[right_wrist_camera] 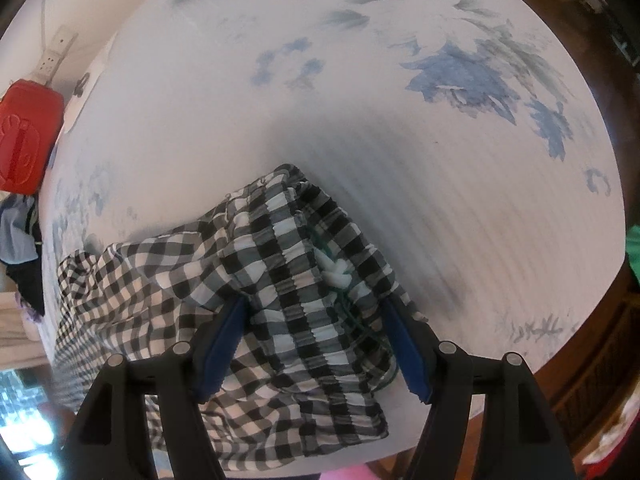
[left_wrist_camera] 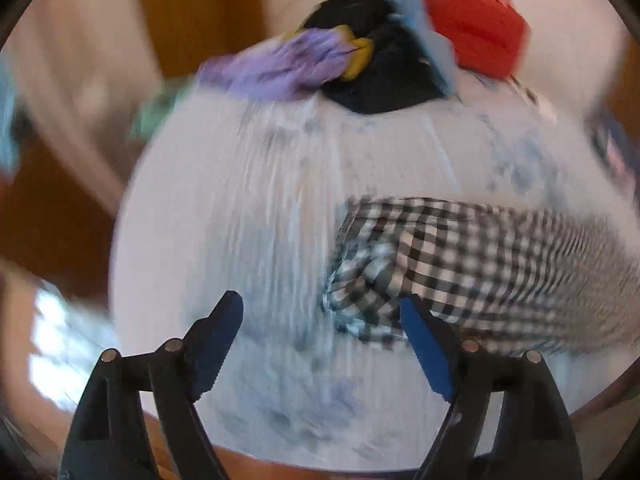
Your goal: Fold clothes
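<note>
**Checked garment bunched on the worktop, both grippers spread**

Right wrist view looks steeply down on the right gripper [right_wrist_camera: 314, 340], whose blue-padded fingers [right_wrist_camera: 218, 348] stand apart on either side of the gathered, elastic-looking band of a black-and-white checked garment [right_wrist_camera: 280, 280]. The cloth lies between the fingers, but they do not pinch it; whether the pads brush the folds cannot be told. A white drawstring knot [right_wrist_camera: 336, 274] sits on the band just inside the right-hand finger. The rest of the garment spreads away from the band toward the left and lower edge of the picture, lying crumpled on a round worktop [right_wrist_camera: 400, 140] covered in white with blue flower prints. Beyond the garment, off the worktop's left rim, is a red bag [right_wrist_camera: 28, 140].

Left wrist view is blurred. The left gripper [left_wrist_camera: 320, 336] also has its fingers [left_wrist_camera: 218, 340] apart, with bare worktop [left_wrist_camera: 224, 208] between them; nothing is held. The checked garment [left_wrist_camera: 460, 264] lies just beside the right-hand finger and stretches away to the right. Past the garment, at the far rim, a pile of clothes [left_wrist_camera: 340, 60] in purple, black, yellow and light blue sits next to the red bag [left_wrist_camera: 476, 28].
</note>
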A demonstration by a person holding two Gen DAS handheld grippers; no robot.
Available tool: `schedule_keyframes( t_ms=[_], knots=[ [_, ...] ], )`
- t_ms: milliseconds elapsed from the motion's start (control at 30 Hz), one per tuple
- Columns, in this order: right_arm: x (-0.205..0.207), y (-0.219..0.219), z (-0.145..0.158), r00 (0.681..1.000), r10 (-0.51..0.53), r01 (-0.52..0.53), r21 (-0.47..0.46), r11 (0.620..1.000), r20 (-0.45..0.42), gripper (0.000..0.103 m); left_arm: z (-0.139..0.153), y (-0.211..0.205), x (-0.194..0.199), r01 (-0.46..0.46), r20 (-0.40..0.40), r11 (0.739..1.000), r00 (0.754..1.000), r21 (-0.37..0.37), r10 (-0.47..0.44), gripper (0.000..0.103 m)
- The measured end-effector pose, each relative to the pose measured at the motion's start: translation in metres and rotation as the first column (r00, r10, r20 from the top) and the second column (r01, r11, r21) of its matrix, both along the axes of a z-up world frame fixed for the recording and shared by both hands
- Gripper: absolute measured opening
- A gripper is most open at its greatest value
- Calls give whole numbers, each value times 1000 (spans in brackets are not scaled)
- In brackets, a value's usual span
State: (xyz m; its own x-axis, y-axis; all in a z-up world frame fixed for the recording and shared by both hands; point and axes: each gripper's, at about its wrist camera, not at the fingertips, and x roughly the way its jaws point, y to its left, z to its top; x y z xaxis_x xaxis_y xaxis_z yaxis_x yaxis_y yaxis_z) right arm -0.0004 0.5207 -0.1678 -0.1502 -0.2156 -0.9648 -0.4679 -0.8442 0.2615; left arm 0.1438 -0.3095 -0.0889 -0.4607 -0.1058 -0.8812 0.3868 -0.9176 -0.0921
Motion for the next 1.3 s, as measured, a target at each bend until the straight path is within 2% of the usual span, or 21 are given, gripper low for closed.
schedule_keyframes(
  t_ms=[100, 200, 300, 433, 633, 667, 700, 767, 800, 833, 867, 900, 933, 967, 1033, 1100, 1133, 1200, 1233, 1267, 1300],
  knots=[
    [1, 0, 2, 1000, 5, -5, 11, 1000, 9, 70, 9, -12, -5, -54, -47, 997, 997, 50, 57, 81],
    [2, -1, 6, 1000, 5, -5, 22, 1000, 5, 70, 8, -20, -25, -90, -25, 995, 996, 36, 91, 81],
    [10, 1, 14, 999, -18, 18, 25, 1000, -30, 70, -10, -26, -47, -125, 45, 990, 991, 70, 122, 81],
    [32, 17, 33, 994, -79, 80, 14, 997, -81, 70, -42, -17, -65, -121, 122, 991, 986, 64, 113, 81],
    [68, 43, 42, 979, -177, 173, -43, 984, -101, 71, -77, -8, -67, -154, 210, 984, 969, 94, 132, 81],
    [70, 42, 40, 978, -184, 180, -55, 982, -98, 71, -80, -4, -66, -149, 222, 985, 967, 88, 126, 79],
    [70, 41, 37, 977, -191, 186, -68, 980, -93, 71, -82, 1, -65, -131, 230, 988, 967, 81, 109, 70],
    [71, 38, 27, 978, -191, 184, -94, 979, -78, 71, -80, 11, -65, -89, 229, 994, 971, 59, 74, 38],
    [71, 34, 22, 980, -184, 176, -103, 979, -72, 71, -79, 16, -65, -69, 229, 996, 972, 49, 56, 29],
    [70, 29, 18, 984, -165, 157, -110, 981, -67, 71, -76, 20, -65, -56, 226, 998, 973, 27, 49, 25],
    [67, 22, 17, 990, -123, 116, -93, 989, -71, 65, -70, 23, -66, -52, 218, 999, 975, -5, 52, 25],
    [63, 13, 20, 994, -70, 65, -52, 996, -81, 51, -65, 26, -66, -49, 209, 998, 976, -38, 56, 25],
    [59, 6, 25, 996, -15, 16, 18, 1000, -87, 13, -60, 27, -66, -50, 200, 997, 978, -61, 61, 25],
    [55, -1, 33, 995, 41, -31, 117, 993, -87, 9, -55, 26, -65, -52, 189, 996, 980, -68, 64, 25],
    [52, -2, 49, 990, 89, -60, 243, 968, -109, 9, -53, 28, -61, -48, 188, 996, 980, -78, 62, 25],
    [50, 1, 52, 991, 104, -72, 335, 940, -79, 9, -57, 30, -59, -32, 191, 994, 980, -103, 52, 27],
    [50, 3, 50, 993, 102, -74, 348, 934, -63, 9, -60, 28, -58, -33, 199, 995, 979, -93, 51, 33],
    [50, 9, 42, 995, 86, -67, 316, 947, -48, 10, -64, 24, -56, -40, 204, 997, 978, -62, 52, 44],
    [53, 12, 41, 996, 72, -51, 294, 955, -60, 11, -59, 22, -52, -52, 180, 998, 982, -34, 57, 60],
    [59, 15, 45, 995, 50, -24, 265, 964, -90, 16, -49, 19, -48, -63, 144, 998, 987, -21, 66, 81],
    [64, 17, 49, 992, 27, 2, 235, 972, -120, 19, -39, 15, -44, -80, 113, 997, 990, -16, 82, 89]
  ],
)
